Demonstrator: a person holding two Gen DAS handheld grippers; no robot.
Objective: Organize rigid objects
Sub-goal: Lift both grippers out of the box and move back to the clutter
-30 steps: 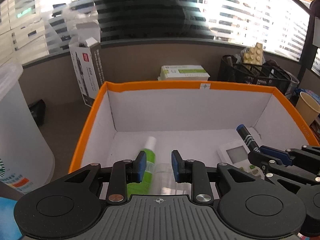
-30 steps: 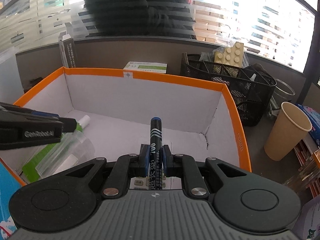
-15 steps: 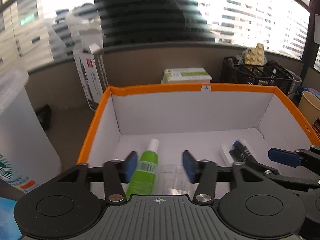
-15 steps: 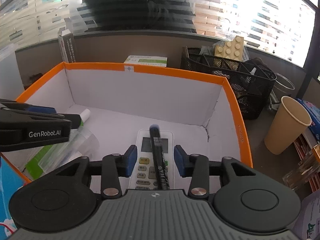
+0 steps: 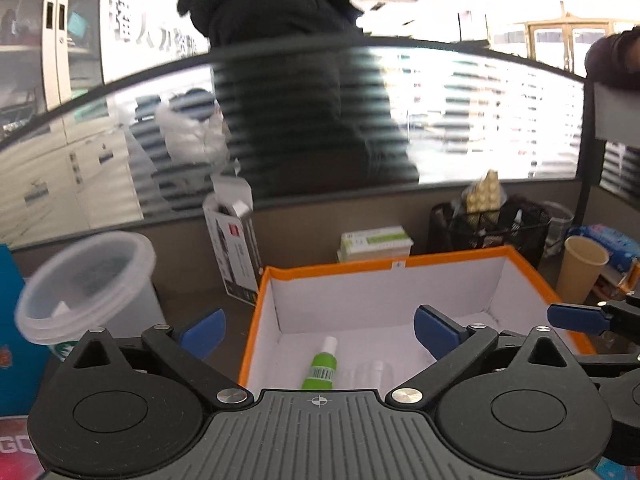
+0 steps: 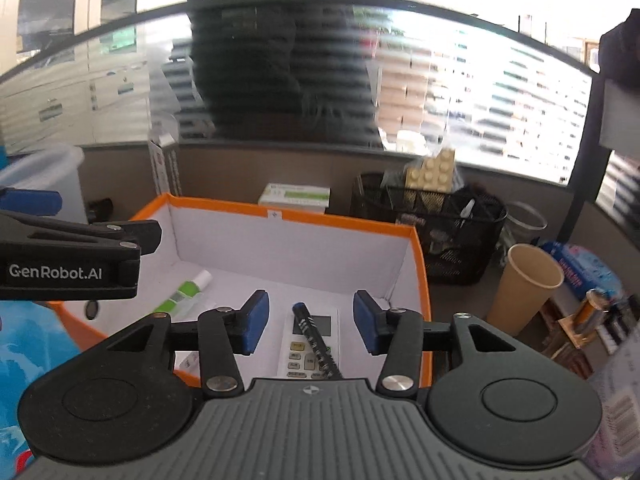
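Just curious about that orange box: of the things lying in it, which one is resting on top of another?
The black marker. It lies slantwise across the white remote control, while the green spray bottle lies apart, directly on the floor of the orange box.

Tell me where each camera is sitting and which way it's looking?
Left wrist view: sits on the left hand-held gripper, looking forward and down into the orange box at the green bottle; its own open blue pads show, plus the other gripper's tip at the right edge.
Right wrist view: sits on the right hand-held gripper, looking into the box at the marker lying on the remote; its open pads show, and the left gripper at the left.
Both share the box, bottle, paper cup and wire basket.
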